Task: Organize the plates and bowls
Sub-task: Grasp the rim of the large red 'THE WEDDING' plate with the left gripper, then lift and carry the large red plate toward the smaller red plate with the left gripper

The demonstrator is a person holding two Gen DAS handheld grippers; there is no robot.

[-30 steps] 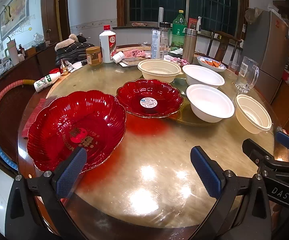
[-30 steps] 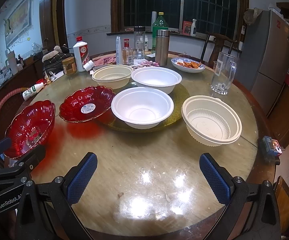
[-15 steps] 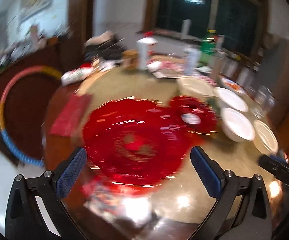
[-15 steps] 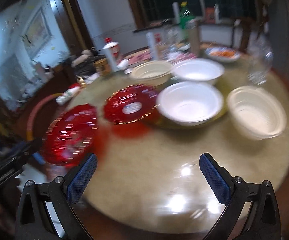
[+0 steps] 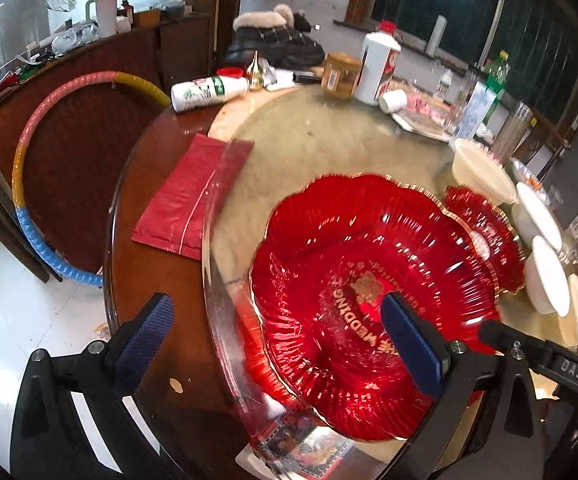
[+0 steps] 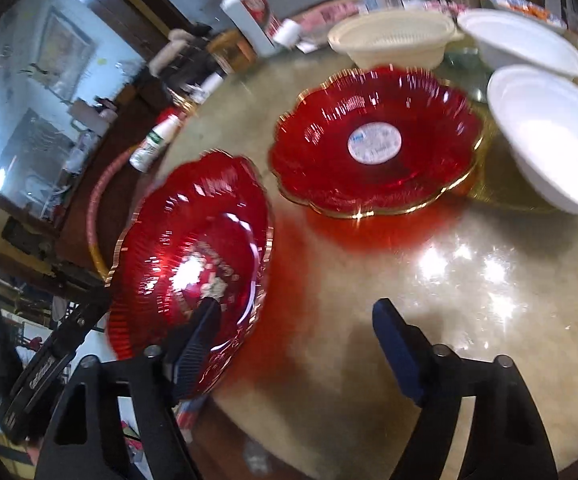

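From the left wrist: left gripper (image 5: 277,340) spread wide, gripping nothing, one pad over the large red plate (image 5: 369,280) at the near edge of the glass table (image 5: 321,136), the other off its rim. Smaller red plate (image 5: 489,236) just beyond, white bowls (image 5: 545,264) in a row past it. From the right wrist: right gripper (image 6: 297,344) closing, left pad over the large plate's rim, nothing pinched yet. Step in hand, seemingly: reaching for the large plate. Next: pinch the rim, lift, stack with its twin.
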